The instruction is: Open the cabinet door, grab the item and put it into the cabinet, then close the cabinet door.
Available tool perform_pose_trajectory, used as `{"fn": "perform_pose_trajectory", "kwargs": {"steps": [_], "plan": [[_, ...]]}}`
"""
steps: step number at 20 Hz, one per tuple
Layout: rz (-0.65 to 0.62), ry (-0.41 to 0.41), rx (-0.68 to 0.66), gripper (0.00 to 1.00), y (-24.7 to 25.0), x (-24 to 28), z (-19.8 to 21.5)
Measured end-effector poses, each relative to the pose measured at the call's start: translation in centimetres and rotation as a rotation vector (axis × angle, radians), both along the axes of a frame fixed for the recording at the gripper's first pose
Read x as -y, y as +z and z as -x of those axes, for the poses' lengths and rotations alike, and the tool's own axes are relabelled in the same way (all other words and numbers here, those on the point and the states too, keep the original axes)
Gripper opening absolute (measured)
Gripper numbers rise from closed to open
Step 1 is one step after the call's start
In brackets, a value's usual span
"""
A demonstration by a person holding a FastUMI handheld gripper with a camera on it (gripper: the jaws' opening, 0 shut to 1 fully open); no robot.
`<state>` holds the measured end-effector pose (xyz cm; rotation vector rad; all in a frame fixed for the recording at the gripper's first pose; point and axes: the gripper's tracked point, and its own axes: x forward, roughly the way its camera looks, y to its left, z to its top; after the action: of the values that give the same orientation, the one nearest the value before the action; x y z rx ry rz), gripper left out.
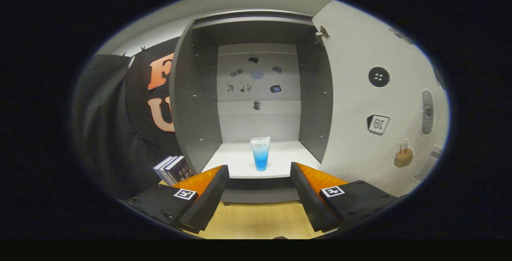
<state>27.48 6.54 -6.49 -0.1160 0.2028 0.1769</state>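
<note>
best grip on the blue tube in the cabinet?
Probably the mid-body of the blue tube, approached straight in from the cabinet's open front. It stands upright, cap down, alone on the shelf, broad face forward, so the fingers would close on its edges. The gripper is open, short of it.

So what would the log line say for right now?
door: open | tube: upright on cabinet shelf | gripper: open, empty, short of tube | left: close door
</note>
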Motion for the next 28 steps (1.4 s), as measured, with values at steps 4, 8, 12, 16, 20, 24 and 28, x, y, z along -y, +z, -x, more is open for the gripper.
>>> {"fn": "perform_pose_trajectory", "kwargs": {"steps": [4,8,12,16,20,24,28], "plan": [[0.002,-0.016,0.039,0.98,0.6,2.5,6.5],[0.003,-0.056,0.053,0.98,0.3,5.8,12.6],[-0.016,-0.1,0.091,0.98,1.2,9.4,17.6],[-0.027,-0.137,0.116,0.98,2.9,13.2,21.1],[-0.014,-0.142,0.151,0.98,3.9,17.8,23.1],[-0.052,-0.165,0.141,0.98,2.7,23.0,23.0],[-0.064,-0.196,0.15,0.97,1.3,27.4,21.5]]}}
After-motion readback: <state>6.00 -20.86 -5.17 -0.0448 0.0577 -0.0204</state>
